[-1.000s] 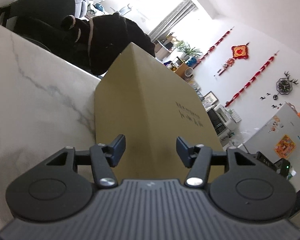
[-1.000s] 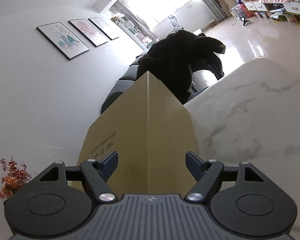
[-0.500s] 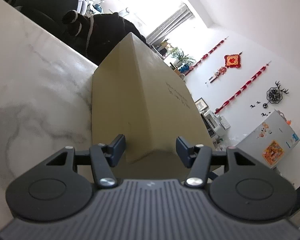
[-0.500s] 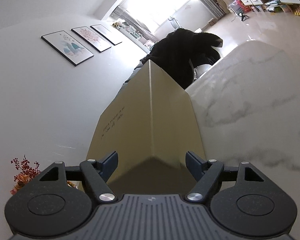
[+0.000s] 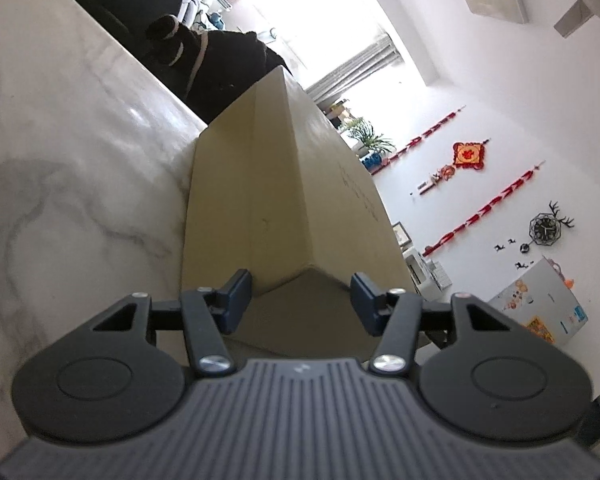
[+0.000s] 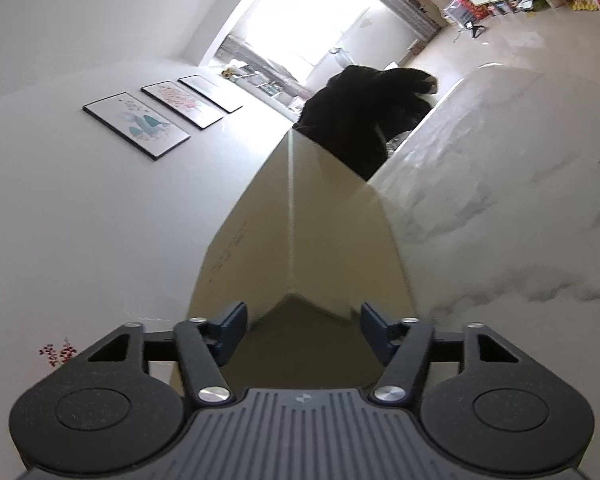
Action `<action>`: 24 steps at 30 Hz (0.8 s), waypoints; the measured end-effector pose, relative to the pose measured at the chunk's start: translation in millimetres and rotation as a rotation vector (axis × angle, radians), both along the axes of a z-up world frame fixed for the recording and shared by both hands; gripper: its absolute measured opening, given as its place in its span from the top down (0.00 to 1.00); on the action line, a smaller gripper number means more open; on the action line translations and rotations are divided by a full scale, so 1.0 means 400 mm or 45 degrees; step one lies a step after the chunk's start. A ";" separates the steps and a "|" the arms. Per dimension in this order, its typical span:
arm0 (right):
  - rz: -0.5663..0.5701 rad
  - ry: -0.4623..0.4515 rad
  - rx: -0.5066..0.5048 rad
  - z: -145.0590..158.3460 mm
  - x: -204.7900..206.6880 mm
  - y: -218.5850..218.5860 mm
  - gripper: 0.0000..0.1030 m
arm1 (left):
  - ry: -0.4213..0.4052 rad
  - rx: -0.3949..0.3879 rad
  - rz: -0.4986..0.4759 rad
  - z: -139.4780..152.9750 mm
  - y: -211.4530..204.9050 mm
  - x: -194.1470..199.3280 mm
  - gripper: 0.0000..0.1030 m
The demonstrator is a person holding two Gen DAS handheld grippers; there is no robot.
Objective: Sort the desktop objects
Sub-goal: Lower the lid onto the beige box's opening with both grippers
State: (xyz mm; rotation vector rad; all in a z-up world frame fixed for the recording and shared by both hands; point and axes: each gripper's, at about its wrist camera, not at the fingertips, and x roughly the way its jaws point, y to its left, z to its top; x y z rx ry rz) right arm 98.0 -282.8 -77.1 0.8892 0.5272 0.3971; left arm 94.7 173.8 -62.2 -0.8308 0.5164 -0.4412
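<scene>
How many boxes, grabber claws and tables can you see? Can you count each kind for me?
Cardboard box: 1
Grippers: 2, the left gripper and the right gripper, both open
Marble table: 1
Total: 4

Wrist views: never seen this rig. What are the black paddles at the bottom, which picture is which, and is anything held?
No robot arm here: a person carries a two-finger gripper in each hand, each with a fisheye camera looking along its fingers. One picture is the left gripper, the other the right gripper. Both face a corner of the same tan cardboard box on a white marble tabletop. Both sets of jaws stand open around a box corner; nothing is gripped. Behind is a living room.
</scene>
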 end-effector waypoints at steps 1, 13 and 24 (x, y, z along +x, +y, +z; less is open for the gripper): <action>-0.003 -0.003 -0.014 0.005 -0.002 0.007 0.39 | -0.005 -0.010 0.008 0.003 0.001 -0.001 0.50; -0.023 -0.076 -0.078 0.085 -0.006 0.028 0.39 | -0.096 -0.032 0.052 0.059 0.005 0.008 0.52; -0.052 -0.020 -0.115 0.065 0.022 0.044 0.39 | -0.096 -0.039 0.078 0.047 0.013 0.039 0.52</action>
